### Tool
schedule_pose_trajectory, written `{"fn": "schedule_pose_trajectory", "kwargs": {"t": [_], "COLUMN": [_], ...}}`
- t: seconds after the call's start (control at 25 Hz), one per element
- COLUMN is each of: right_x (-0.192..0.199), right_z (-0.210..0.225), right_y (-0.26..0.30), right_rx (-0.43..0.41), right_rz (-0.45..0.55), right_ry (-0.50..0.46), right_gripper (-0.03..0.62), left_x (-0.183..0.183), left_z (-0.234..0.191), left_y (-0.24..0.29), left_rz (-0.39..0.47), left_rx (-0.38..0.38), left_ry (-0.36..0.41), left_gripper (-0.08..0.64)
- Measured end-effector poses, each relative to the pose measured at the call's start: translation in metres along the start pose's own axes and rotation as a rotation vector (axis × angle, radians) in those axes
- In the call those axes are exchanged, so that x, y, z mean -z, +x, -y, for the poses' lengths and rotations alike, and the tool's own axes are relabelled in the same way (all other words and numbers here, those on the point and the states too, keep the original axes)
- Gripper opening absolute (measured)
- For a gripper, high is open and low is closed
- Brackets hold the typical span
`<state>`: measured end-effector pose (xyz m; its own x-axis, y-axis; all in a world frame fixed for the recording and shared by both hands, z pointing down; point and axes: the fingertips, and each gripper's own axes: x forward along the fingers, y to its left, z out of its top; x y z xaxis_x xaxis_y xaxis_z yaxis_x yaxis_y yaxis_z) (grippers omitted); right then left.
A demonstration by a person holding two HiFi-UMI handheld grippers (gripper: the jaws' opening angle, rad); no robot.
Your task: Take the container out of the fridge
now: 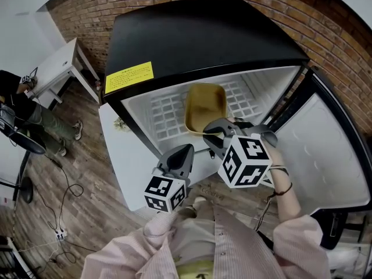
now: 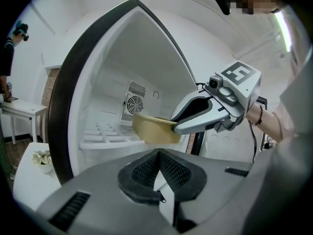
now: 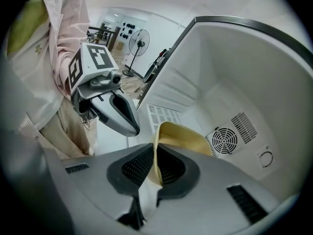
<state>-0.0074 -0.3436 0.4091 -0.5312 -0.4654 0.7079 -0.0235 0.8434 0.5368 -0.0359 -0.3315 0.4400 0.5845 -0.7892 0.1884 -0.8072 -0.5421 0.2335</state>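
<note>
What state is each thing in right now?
fridge: door open.
container: inside fridge, rim pinched, looks empty.
right hand-held gripper: shut on container rim.
left hand-held gripper: shut, empty, in front of fridge.

Lab-like workroom, brick wall (image 1: 325,22), white table (image 1: 57,67), floor power strip (image 1: 60,234), standing fan (image 3: 139,48)

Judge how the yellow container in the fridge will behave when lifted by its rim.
Probably light: the container looks empty and thin-walled. Pinched at one rim by the right gripper, it may tilt or flex.
</note>
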Motion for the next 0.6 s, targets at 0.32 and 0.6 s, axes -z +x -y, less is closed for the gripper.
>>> {"fn": "schedule_pose_trajectory", "kwargs": {"t": [0.32,0.6], "right_x": [0.000,-0.002], "right_z": [0.000,-0.008], "right_y": [-0.007,-0.017], "right_rx": [0.049,0.094], "right_rz": [-0.007,-0.014], "right_ry": [0.020,0.067], "right_gripper": [0.025,0.025], "left_x": [-0.002,-0.002], "left_z": [0.000,0.002], "left_y": [-0.007,-0.021], "left_rz": [0.006,0.008], "left_rx": [0.016,0.036], "left_ry": [0.007,0.014], "left_gripper": [-0.008,-0.008]}}
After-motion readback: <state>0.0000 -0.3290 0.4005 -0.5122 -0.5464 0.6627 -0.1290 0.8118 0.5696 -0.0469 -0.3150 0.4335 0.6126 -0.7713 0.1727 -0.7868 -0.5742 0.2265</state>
